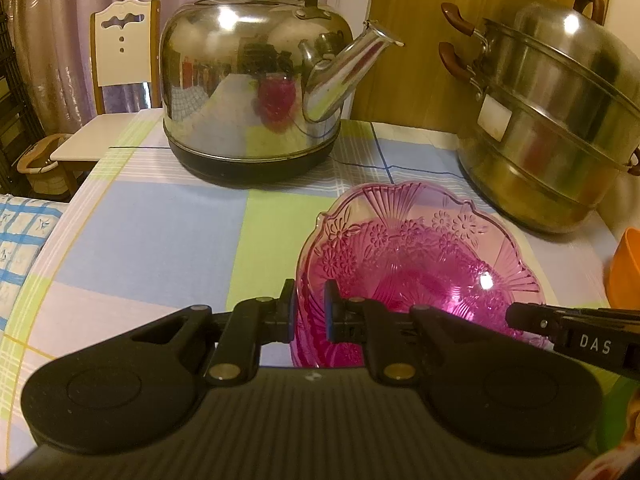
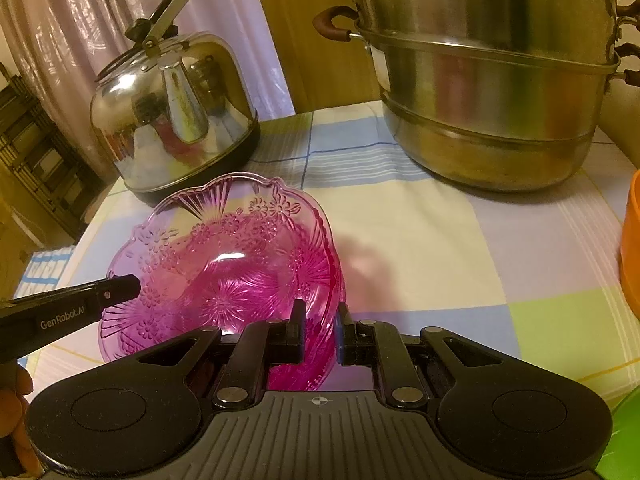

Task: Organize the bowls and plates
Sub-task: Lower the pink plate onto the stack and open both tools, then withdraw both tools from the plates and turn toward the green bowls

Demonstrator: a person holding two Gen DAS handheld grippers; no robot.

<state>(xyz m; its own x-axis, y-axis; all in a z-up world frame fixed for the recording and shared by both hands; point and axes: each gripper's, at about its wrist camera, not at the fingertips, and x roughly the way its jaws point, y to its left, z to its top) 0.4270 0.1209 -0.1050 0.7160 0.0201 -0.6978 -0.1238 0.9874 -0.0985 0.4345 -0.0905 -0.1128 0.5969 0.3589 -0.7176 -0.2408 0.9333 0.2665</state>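
Note:
A pink patterned glass bowl (image 1: 420, 264) sits on the checked tablecloth; it also shows in the right wrist view (image 2: 224, 264). My left gripper (image 1: 311, 312) is shut on the bowl's left rim. My right gripper (image 2: 320, 332) is shut on the bowl's right rim. Each gripper shows in the other's view, the right one as a black finger (image 1: 568, 328) and the left one as a black finger (image 2: 80, 304). An orange bowl (image 1: 626, 268) stands at the right edge, also in the right wrist view (image 2: 632, 240).
A steel kettle (image 1: 256, 92) stands at the back of the table (image 1: 140, 248). A stacked steel steamer pot (image 1: 560, 120) stands at the back right. A chair (image 1: 120, 72) stands beyond the table's far left edge. A green object (image 2: 624, 440) shows at the lower right.

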